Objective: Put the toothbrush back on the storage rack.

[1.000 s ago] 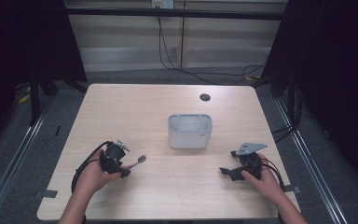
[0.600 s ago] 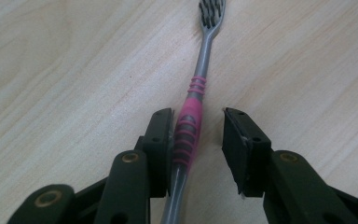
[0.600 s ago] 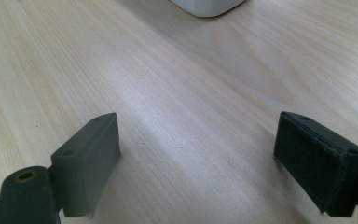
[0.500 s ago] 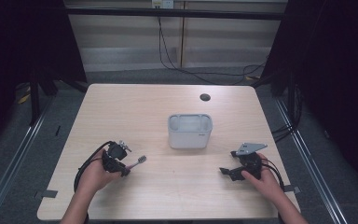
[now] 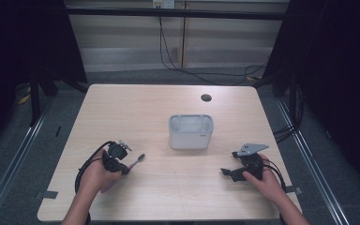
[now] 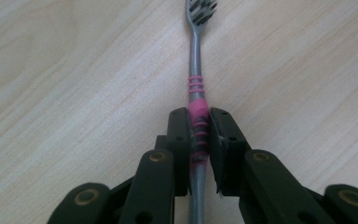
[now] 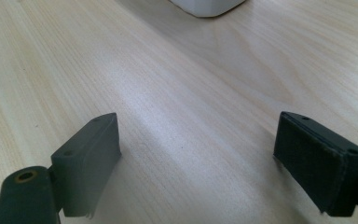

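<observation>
Left gripper (image 5: 124,168): near-left part of the table, held in the person's left hand (image 5: 95,176). Jaws clenched on a toothbrush (image 6: 196,112), gripping the pink ribbed section of its handle, as the left gripper view shows. Black cable loops from the gripper toward the near-left edge.

Toothbrush: grey stem with pink grip and dark-and-white bristles at the head. In the high view its head (image 5: 140,158) projects from the jaws toward the right and far side, low over the wood; contact with the surface cannot be told.

Right gripper (image 5: 227,173): near-right part of the table, held in the person's right hand (image 5: 263,182). Jaws spread wide with nothing between them, bare wood visible in the gap in the right gripper view. Grey three-cornered plate on top; jaws point left.

Container (image 5: 191,131): white, rounded-rectangular, open-topped, standing upright at the table's centre, well apart from both grippers. Its lower corner (image 7: 209,7) appears at the top of the right gripper view.

Table (image 5: 168,192): light wood-grain top, with a small dark round hole (image 5: 206,98) near the far edge, right of centre.
</observation>
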